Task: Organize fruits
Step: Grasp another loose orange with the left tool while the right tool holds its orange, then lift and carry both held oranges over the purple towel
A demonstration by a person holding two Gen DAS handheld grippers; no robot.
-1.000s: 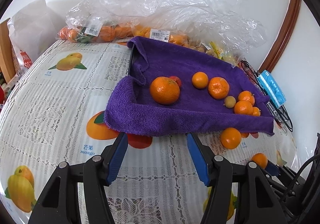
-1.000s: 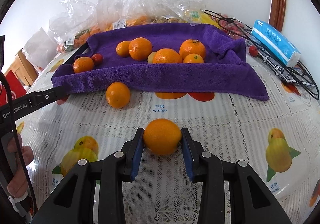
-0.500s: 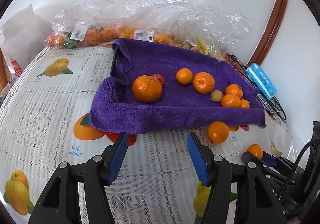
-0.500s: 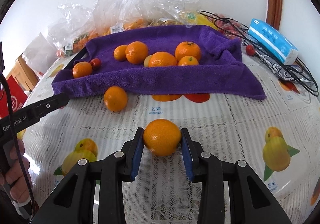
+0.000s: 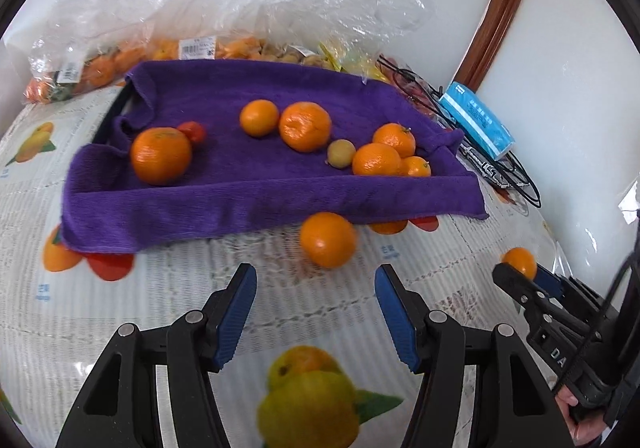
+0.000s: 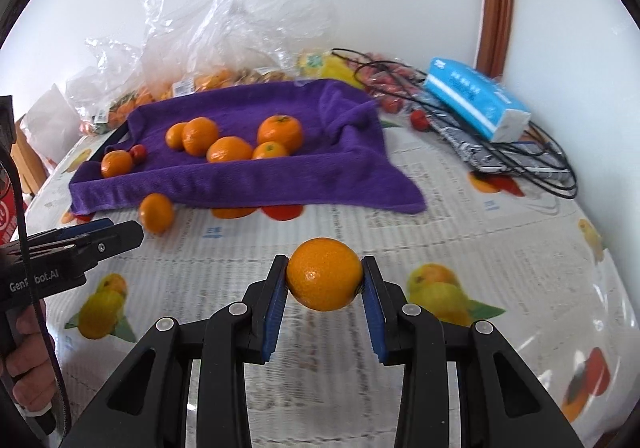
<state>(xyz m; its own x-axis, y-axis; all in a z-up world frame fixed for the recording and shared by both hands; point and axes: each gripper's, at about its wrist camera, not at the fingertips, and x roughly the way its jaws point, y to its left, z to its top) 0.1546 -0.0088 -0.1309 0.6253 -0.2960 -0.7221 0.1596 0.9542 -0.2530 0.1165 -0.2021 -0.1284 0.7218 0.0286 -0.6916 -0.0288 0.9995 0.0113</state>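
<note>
Now both hands have swung rightward along the table, so the loose orange beside the purple towel's front edge lies just ahead of the left gripper, whose blue jaws stand apart with nothing between them. That seems to set up a pickup of the last stray fruit. The right gripper is clamped on an orange, lifted above the fruit-printed tablecloth, not yet delivered to the towel, where other oranges already sit. The left view alone shows a small yellowish fruit among them; the right view alone shows the pads pressing the held orange.
</note>
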